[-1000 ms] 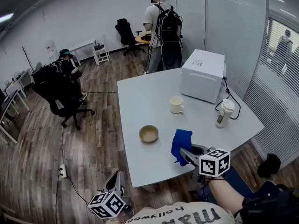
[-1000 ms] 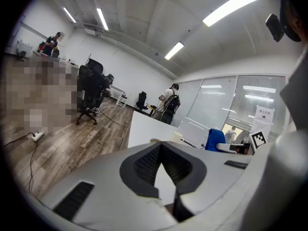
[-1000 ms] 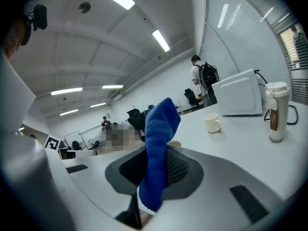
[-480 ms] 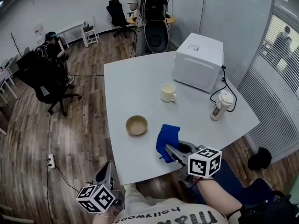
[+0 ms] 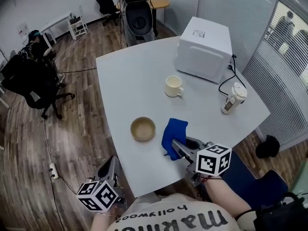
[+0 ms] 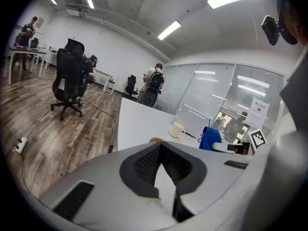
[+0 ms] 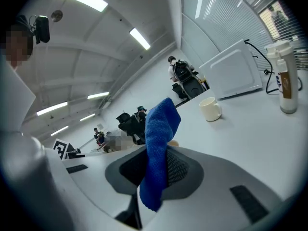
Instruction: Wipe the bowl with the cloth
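A tan bowl (image 5: 143, 128) stands empty on the white table (image 5: 130, 81), near its front edge. Just right of it hangs a blue cloth (image 5: 174, 131), with my right gripper (image 5: 174, 148) shut on its lower part. In the right gripper view the cloth (image 7: 159, 138) stands up between the jaws of the right gripper (image 7: 156, 165). My left gripper (image 5: 110, 170) is low at the left, off the table's front corner and short of the bowl. Its jaws are shut on nothing in the left gripper view (image 6: 161, 150), where a sliver of the bowl (image 6: 155, 140) shows beyond them.
A cream mug (image 5: 173, 86) stands behind the bowl. A white boxy appliance (image 5: 203, 49) with a black cable sits at the table's far right, and a bottle (image 5: 232, 98) stands near the right edge. Office chairs and people are on the wooden floor beyond.
The head view has swung, so the table sits higher and more central. The right gripper still holds the cloth beside the bowl; the left gripper stays low at the left.
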A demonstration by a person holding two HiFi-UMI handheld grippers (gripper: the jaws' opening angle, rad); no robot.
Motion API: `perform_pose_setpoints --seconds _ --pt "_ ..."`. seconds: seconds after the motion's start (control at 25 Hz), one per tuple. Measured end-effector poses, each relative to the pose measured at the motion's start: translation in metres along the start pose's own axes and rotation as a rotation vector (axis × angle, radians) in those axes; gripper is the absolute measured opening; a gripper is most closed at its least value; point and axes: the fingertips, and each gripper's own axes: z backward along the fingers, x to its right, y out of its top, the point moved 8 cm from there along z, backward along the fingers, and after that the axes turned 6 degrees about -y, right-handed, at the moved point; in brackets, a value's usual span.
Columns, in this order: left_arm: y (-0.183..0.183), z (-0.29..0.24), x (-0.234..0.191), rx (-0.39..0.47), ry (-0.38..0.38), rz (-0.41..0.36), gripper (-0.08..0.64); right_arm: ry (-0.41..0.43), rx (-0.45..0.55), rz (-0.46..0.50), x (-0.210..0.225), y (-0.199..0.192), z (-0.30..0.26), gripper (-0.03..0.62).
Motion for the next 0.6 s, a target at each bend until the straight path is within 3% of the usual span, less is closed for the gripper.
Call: perform_pose_setpoints --seconds 0.24,0.48,0.6 --pt "0.027 -0.044 -0.040 -0.087 -0.078 -0.006 -0.003 -0.064 0.016 -0.044 -0.004 0.008 -0.039 0.064" --pt "0.034 -0.099 -0.070 -0.212 -0.133 -0.030 -0.003 -0.103 0.109 -0.092 -0.002 0.020 -0.063 0.064" --pt "0.031 -0.130 -0.079 -0.266 -0.199 -0.038 0.044 -0.105 0.148 -0.091 -0.004 0.028 -0.071 0.064"
